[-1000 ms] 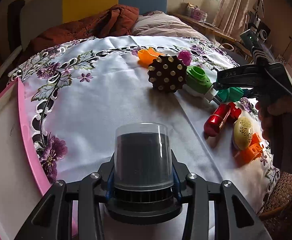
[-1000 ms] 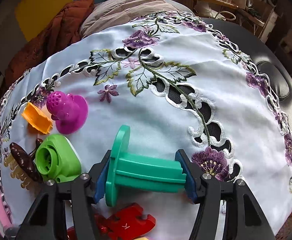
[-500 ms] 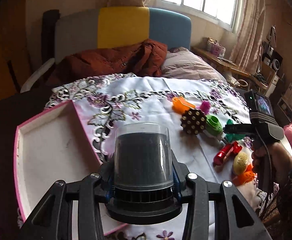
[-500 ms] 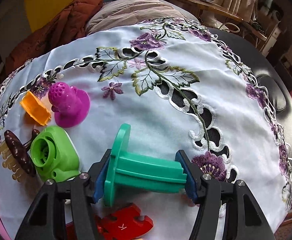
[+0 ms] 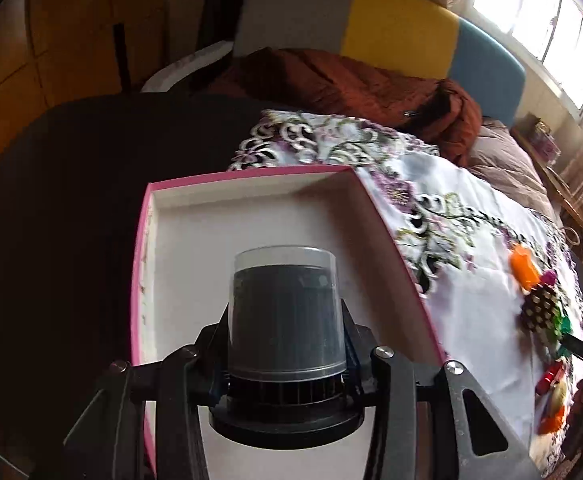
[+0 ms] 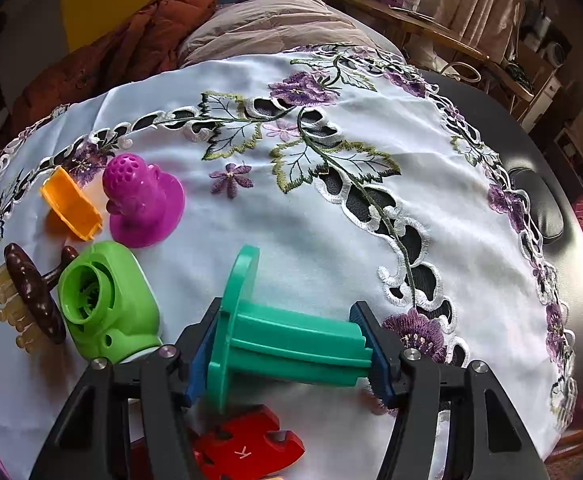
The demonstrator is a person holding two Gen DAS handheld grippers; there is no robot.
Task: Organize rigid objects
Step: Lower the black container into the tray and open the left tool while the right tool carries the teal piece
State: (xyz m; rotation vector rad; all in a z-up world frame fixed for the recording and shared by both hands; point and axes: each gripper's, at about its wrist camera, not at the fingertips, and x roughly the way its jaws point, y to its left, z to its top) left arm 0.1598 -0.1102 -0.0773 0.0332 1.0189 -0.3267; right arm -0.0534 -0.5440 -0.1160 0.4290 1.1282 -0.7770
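Left wrist view: the left tongs (image 5: 285, 354) clamp a dark cylinder under a clear cap (image 5: 285, 312), held over the white floor of a pink-rimmed tray (image 5: 251, 174) that fills the centre. The embroidered cloth (image 5: 471, 280) runs off toward 3 o'clock, where an orange piece (image 5: 524, 266) and a studded brush (image 5: 539, 312) lie blurred. A brown quilt (image 5: 351, 84) is heaped at 12 o'clock. Half a second ago the tray sat at 9 o'clock; now it lies straight ahead beneath the cylinder.

Right wrist view: the right tongs (image 6: 287, 354) grip a teal spool (image 6: 287, 344) end to end, low over the table. A red puzzle piece (image 6: 247, 446) lies under it at 6 o'clock. A green housing (image 6: 107, 300) sits just beside the spool at 9 o'clock, the brush (image 6: 31, 294) beyond it, a magenta cup (image 6: 143, 204) and the orange piece (image 6: 71, 208) at 10 o'clock. These sit slightly lower in view than before; the grip is unchanged.
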